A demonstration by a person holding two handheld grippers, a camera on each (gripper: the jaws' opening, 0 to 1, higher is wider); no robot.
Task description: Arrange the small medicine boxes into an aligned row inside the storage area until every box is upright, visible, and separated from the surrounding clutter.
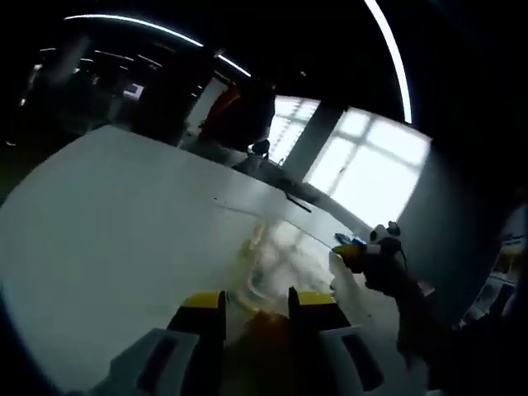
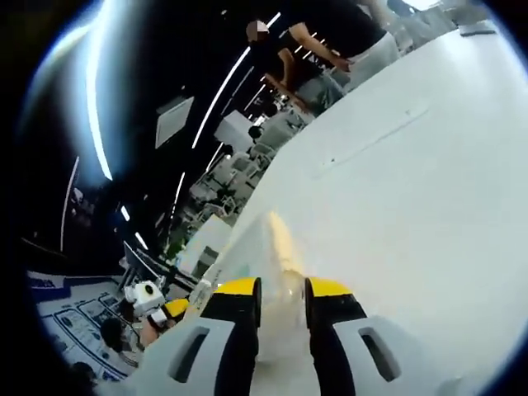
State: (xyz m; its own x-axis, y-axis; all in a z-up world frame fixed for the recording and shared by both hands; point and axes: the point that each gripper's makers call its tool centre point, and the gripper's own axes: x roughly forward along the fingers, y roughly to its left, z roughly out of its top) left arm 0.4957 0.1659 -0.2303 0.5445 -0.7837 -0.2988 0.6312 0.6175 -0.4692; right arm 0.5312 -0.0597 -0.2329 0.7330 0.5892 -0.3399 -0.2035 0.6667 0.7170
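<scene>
Since the medicine boxes are blurring past recognition, perhaps lying in the pale clear shape (image 1: 276, 247) at twelve o'clock on the desk (image 1: 124, 223), the right hand-held gripper (image 2: 282, 289) is hovering narrowly spread, an amber blur is leaving the left hand-held gripper (image 1: 256, 301) impossible to tell, and such cartons are probably going to feel light and crushable, best pinched across flat sides.

white tabletop (image 1: 115, 239), broad and bare, tilted across the left gripper view; a thin dark line or seam (image 1: 299, 202) crosses it near the far edge. bright paned windows (image 1: 375, 165) beyond, a dark pillar (image 1: 318, 136) between two of them. long ceiling light strips (image 1: 396, 58) curve overhead. an orange-red shape (image 1: 223, 111) at the table's far side, too blurred to identify.

right gripper view: the same white surface (image 2: 421, 190), with a person (image 2: 330, 49) in a dark top and light trousers at its far edge. ceiling light strips (image 2: 219, 95) run above dim desks and equipment (image 2: 239, 177). a blue-and-white printed sheet (image 2: 74, 322) lies low at the left.
</scene>
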